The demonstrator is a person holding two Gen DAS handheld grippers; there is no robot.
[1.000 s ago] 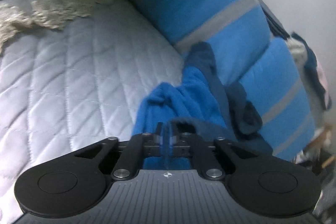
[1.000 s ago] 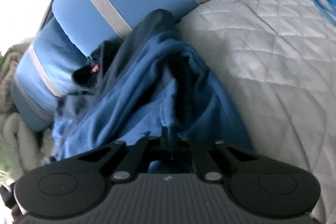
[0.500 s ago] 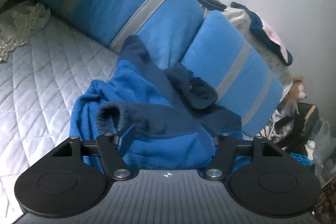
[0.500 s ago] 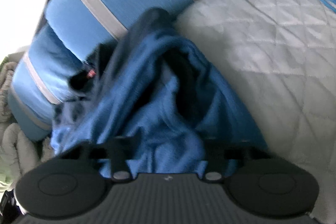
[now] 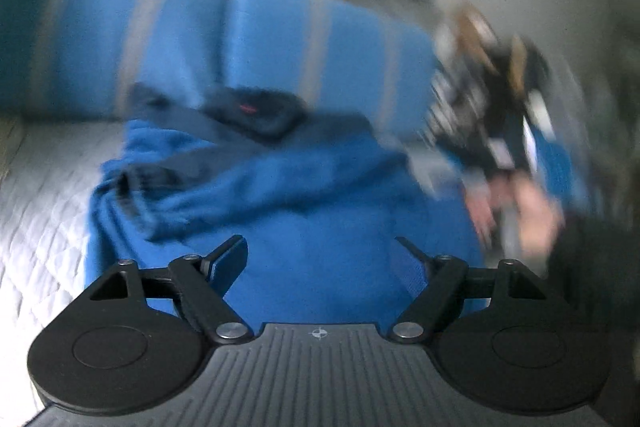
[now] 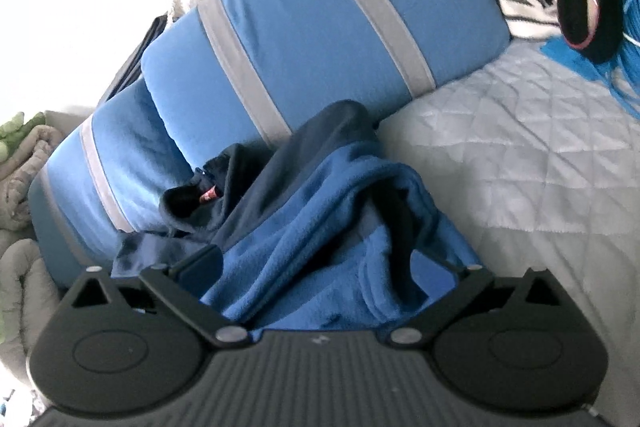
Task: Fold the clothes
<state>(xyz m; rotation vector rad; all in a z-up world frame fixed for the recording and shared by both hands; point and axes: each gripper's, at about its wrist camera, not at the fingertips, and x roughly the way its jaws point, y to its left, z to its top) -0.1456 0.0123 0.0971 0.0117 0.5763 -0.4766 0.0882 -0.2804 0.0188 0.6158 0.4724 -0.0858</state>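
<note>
Tongs on our left and our right stand wide apart, empty, low over the blue fleece garment bunched on the bed just ahead.

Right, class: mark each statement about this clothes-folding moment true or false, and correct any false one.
1. Both hand-held grippers are open. True: left hand-held gripper, right hand-held gripper.
2. The blue fleece garment lies folded flat. False: it is crumpled.
3. The garment rests against striped blue cushions. True.
4. The quilted cover is red. False: it is pale grey.
5. The left wrist view is sharp. False: it is motion-blurred.
</note>
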